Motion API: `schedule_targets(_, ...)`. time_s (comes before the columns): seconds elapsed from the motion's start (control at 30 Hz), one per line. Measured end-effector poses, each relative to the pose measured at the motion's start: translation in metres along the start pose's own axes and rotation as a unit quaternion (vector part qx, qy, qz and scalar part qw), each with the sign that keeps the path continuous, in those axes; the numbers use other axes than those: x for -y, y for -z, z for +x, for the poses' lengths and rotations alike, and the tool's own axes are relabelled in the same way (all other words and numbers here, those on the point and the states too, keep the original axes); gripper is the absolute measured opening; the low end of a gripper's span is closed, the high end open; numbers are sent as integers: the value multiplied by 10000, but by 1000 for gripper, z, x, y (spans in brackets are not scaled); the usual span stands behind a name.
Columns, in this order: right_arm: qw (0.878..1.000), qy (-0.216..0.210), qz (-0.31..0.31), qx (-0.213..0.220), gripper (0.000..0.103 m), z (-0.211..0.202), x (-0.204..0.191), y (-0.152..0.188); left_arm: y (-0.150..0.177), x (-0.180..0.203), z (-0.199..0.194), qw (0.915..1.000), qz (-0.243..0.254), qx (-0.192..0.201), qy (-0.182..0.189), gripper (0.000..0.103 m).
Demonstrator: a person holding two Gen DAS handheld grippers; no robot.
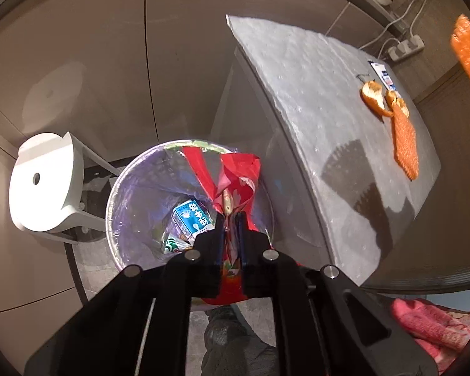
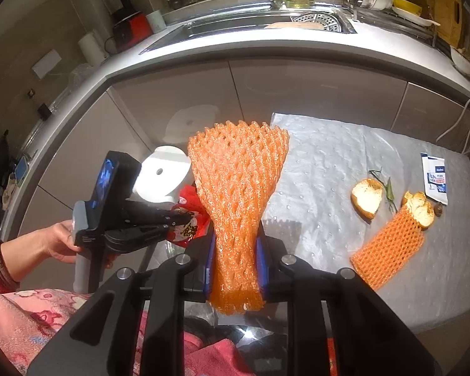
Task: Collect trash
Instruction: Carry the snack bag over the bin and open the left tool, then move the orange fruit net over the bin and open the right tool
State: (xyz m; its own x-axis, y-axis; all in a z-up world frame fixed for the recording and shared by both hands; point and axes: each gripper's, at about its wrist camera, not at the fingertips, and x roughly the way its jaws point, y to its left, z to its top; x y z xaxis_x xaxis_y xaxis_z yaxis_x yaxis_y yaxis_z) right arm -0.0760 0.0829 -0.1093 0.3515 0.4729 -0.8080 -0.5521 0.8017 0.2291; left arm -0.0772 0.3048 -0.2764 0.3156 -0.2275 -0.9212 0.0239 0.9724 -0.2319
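Note:
My left gripper (image 1: 231, 219) is shut on a red snack wrapper (image 1: 235, 172) and holds it over the lined trash bin (image 1: 125, 188), which holds a blue milk carton (image 1: 189, 217). My right gripper (image 2: 235, 244) is shut on an orange foam fruit net (image 2: 238, 169), held up above the table's left edge. The left gripper with the wrapper shows in the right wrist view (image 2: 185, 219). On the grey table (image 2: 322, 163) lie two orange peel pieces (image 2: 366, 199), a second foam net (image 2: 388, 247) and a white sachet (image 2: 435, 178).
A white stool (image 1: 44, 181) stands left of the bin. A kitchen counter with sink (image 2: 266, 25) runs behind the table. A power strip (image 1: 405, 48) and cables lie beyond the table. Pink clothing (image 1: 435, 326) is at the lower edge.

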Motion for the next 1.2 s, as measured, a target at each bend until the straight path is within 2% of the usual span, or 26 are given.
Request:
schedule_targets(0.03,10000,61,37,-9,22,-2,2,2,1,-1,10,9999,58,-93,-25,22)
schedule_targets(0.07,9999,118,74,-13,22,-4,4,3,3,-2,17,9998,95,-145,-96,36)
schedule_targets(0.1,9998,173,106,-17,22,-5,6,5,3,-4,23,9997,117,-180,-139,40)
schedule_targets(0.3,9991,352,240,-47,22,-10,13,12,7,-12,42,9993,85,-340,-147,48)
schedule_targets(0.5,9994,286,171,-70,22,-8,7,10,4,-15,34,9995,0,-255,-197,49)
schedule_targets(0.63,9999,99,13,-98,22,2,-2,6,-1,-13,0,9997,-149,41,-175,49)
schedule_targets(0.8,9993,-216,-112,-270,22,28,-15,6,-6,0,-81,9959,-331,795,-285,74)
schedule_targets(0.93,9974,-475,-257,-474,22,58,-30,6,-7,10,-137,9895,-385,1292,-521,83)
schedule_targets(1.03,9949,-672,-378,-654,22,86,-42,6,-4,14,-164,9860,-448,1408,-777,94)
schedule_targets(1.2,9890,-889,-527,-1057,22,144,-66,6,10,7,-189,9796,-664,1502,-1156,95)
